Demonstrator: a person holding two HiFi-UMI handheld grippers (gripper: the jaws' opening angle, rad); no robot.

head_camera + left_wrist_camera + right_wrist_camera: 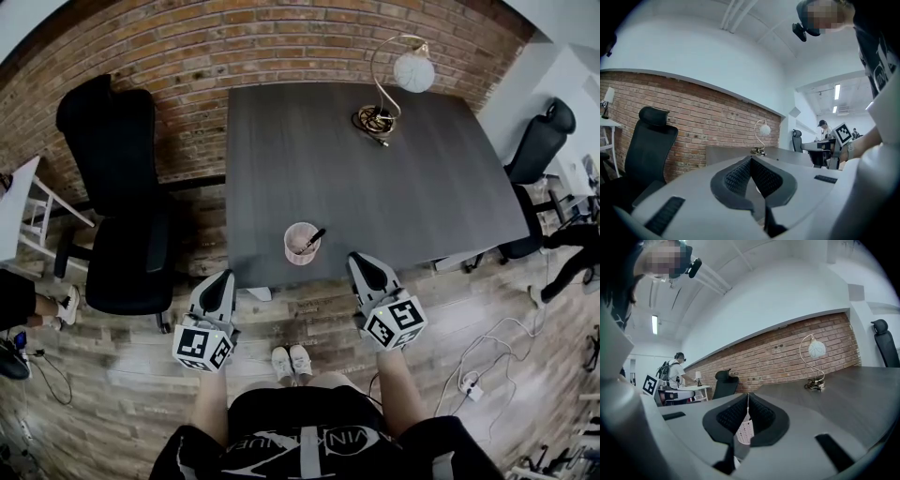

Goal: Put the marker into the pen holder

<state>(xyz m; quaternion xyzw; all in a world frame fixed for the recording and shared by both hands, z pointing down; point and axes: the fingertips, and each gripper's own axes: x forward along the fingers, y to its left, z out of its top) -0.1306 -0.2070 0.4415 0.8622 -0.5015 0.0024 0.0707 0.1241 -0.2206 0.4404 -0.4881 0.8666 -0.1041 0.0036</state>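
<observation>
left gripper (225,275), right gripper (362,256): jaws clenched, empty | marker (315,236) in pen holder (300,256) | shirt lettering (305,438) illegible

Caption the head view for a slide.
Marker in the pink pen holder on the dark table; left gripper and right gripper shut, by its near edge.

Pink perforated pen holder (301,244), dark grey table (422,187), red brick wall (281,42)

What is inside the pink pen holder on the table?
A black marker stands slanted inside the pink pen holder, its top end sticking out over the rim. The holder's wall hides its lower part.
</observation>
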